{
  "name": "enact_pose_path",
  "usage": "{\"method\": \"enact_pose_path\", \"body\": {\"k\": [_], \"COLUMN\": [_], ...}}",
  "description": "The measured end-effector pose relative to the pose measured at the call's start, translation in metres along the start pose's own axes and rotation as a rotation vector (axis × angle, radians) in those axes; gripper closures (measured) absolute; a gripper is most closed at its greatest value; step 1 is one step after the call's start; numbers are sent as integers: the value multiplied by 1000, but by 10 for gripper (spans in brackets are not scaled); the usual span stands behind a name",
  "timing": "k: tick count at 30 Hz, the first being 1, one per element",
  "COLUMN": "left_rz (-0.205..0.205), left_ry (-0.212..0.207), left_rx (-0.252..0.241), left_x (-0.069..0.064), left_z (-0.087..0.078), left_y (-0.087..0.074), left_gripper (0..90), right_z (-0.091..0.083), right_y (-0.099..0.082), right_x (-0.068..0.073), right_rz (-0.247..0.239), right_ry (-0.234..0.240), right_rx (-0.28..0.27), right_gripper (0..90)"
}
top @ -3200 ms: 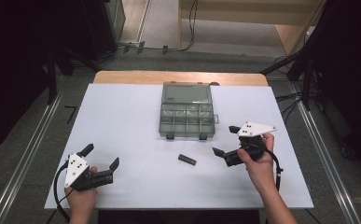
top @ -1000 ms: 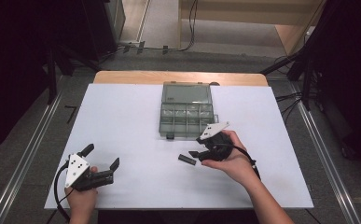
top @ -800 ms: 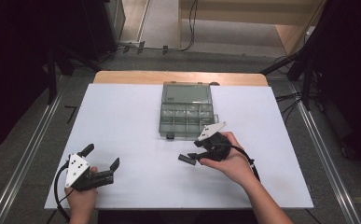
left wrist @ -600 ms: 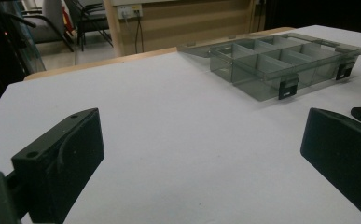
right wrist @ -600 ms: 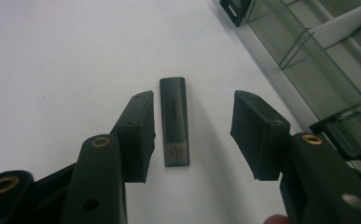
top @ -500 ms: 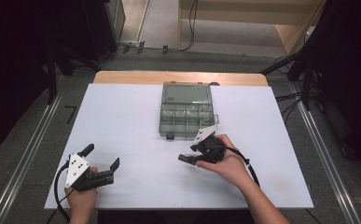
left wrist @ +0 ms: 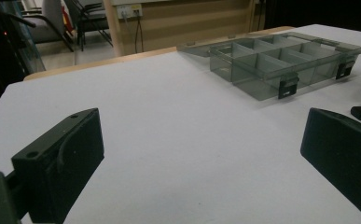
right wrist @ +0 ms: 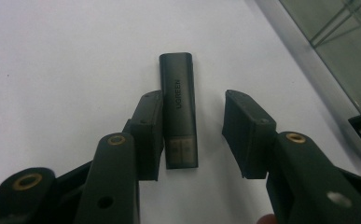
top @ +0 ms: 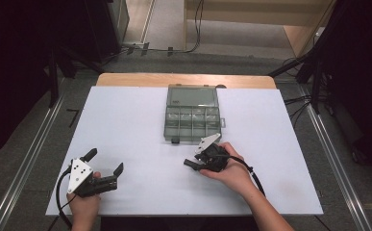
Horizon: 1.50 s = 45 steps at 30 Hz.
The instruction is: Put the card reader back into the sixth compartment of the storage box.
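The right gripper (right wrist: 192, 135) hangs low over a white table (right wrist: 52, 60), its two black jaws spread apart. A dark stick (right wrist: 180, 109) with UGREEN printed along it lies flat between them, pointing straight ahead of the claw. The left-hand jaw sits right against the stick's side; the other jaw stands clear of it. Ahead and off to the claw's right shows a clear box (right wrist: 341, 37).

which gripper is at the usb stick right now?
The right gripper: its open jaws straddle the dark UGREEN stick lying on the white table, one jaw beside it. The left gripper sits open near the table's front left corner.
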<state>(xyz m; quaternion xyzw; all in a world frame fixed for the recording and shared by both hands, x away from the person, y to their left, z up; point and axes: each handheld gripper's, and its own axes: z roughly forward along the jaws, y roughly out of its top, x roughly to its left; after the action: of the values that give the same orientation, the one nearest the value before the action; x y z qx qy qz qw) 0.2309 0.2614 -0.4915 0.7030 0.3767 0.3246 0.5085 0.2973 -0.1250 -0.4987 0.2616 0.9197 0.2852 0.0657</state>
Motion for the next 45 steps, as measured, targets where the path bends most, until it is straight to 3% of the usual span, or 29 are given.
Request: {"method": "enact_pose_path", "body": {"k": [8,11,45], "left_rz": [0,0,0], "left_ry": [0,0,0], "left_rx": [0,1,1], "left_x": [0,0,0], "left_z": [0,0,0], "left_y": [0,0,0], "left_gripper": [0,0,0], "right_z": [0,0,-20], "right_y": [-1,-1,7], "right_x": [1,-2,-12], "right_rz": [-16,6,40], "right_ry": [1,19,34], "right_rx": [-6,-9,-71], "right_gripper": [713,716,718]}}
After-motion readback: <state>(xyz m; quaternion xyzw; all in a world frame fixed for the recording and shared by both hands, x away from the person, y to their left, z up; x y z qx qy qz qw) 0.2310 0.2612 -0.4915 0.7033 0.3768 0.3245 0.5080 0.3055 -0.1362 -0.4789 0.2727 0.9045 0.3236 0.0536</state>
